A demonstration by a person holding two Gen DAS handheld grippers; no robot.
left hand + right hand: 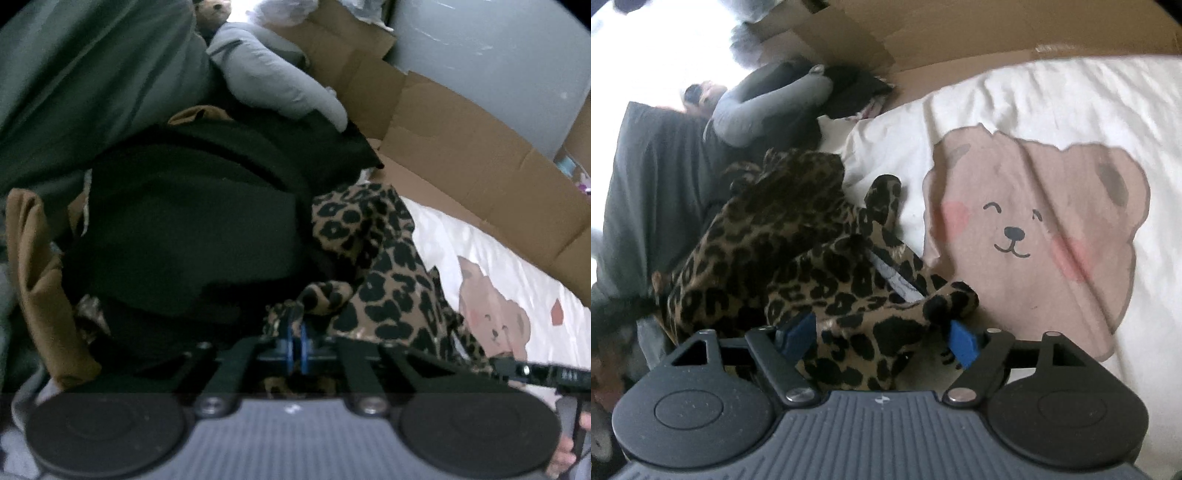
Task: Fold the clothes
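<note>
I have the leopard-print fabric garment (798, 258) lying crumpled on the white bedsheet with the printed bear face (1052, 122), hard against a heap of dark clothes (192, 221) to its left. My left gripper (297, 345) has its blue fingers (288, 347) pressed together, and a fold of the leopard cloth seems pinched at their tips, though that spot is blurred. My right gripper (881, 338) has its fingers (964, 343) well apart, with a thick bunch of the same garment sitting between them; the pads do not appear to press on it.

As I judge it, the step in hand is getting two holds to lift and spread the piece. To do it well I should take one single edge on the right, not the whole wad, then draw the hands apart over the bare sheet, clear of the cardboard box wall (461, 155).
</note>
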